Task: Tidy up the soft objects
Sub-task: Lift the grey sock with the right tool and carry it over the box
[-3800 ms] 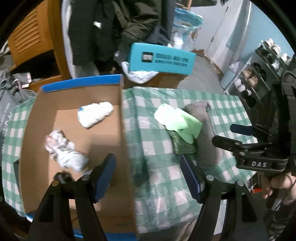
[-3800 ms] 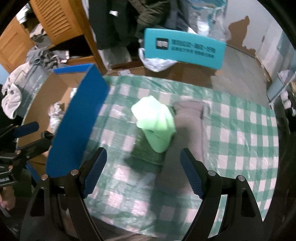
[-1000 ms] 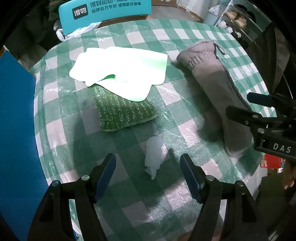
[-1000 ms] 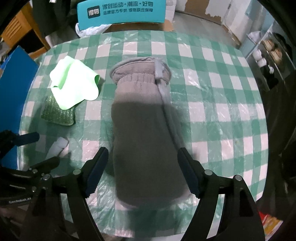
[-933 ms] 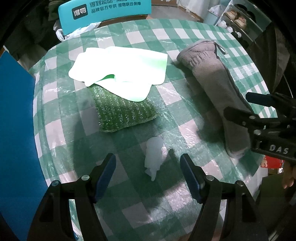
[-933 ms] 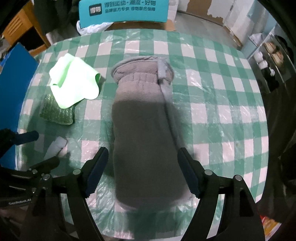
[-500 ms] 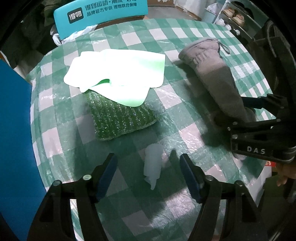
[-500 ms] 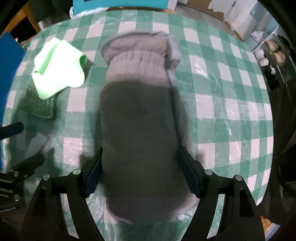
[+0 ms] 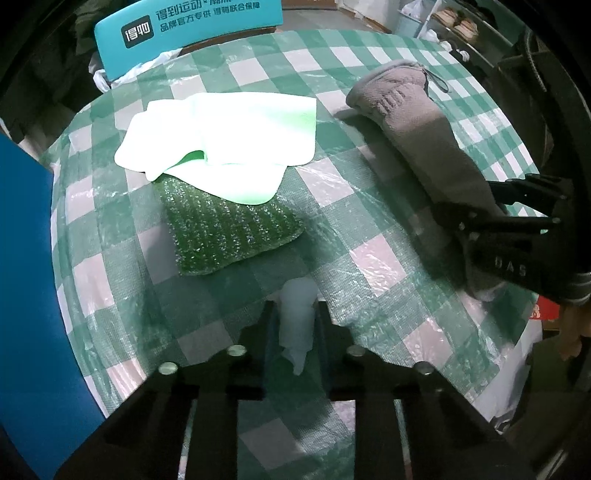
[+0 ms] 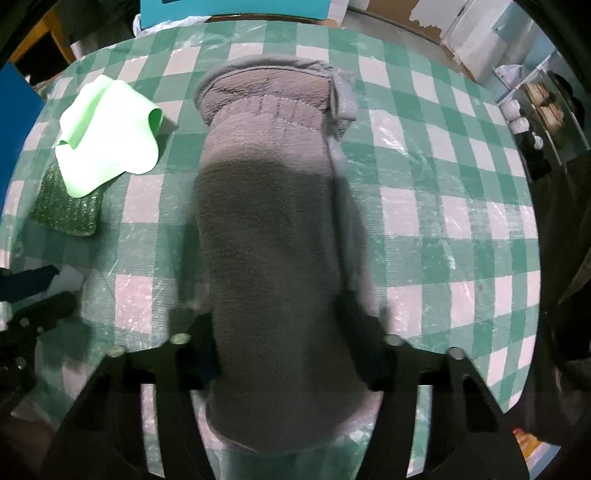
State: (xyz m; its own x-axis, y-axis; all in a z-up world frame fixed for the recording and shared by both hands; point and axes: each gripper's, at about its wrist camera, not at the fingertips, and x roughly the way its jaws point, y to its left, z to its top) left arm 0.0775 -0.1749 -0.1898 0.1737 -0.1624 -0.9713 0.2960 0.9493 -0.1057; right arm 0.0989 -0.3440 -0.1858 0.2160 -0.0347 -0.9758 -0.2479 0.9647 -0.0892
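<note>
Apparently one white wad (image 9: 297,314), one grey slipper (image 10: 273,229), one green cloth (image 9: 225,133), one scourer (image 9: 229,229)

Your right tool (image 10: 286,339) points down over the grey fleece sleeve (image 10: 273,221), jaws closing, one on each side of its near end; pad contact is blurred, can't confirm. The sleeve lies lengthwise on the green-checked bench (image 10: 443,206), cuff at the far end. Left of it, a pale green cloth (image 10: 107,147) overlaps a dark green scrub pad (image 10: 66,214). Your left tool (image 10: 33,295) shows at the left edge. A teal box (image 10: 236,7) sits past the bench's far edge.
</note>
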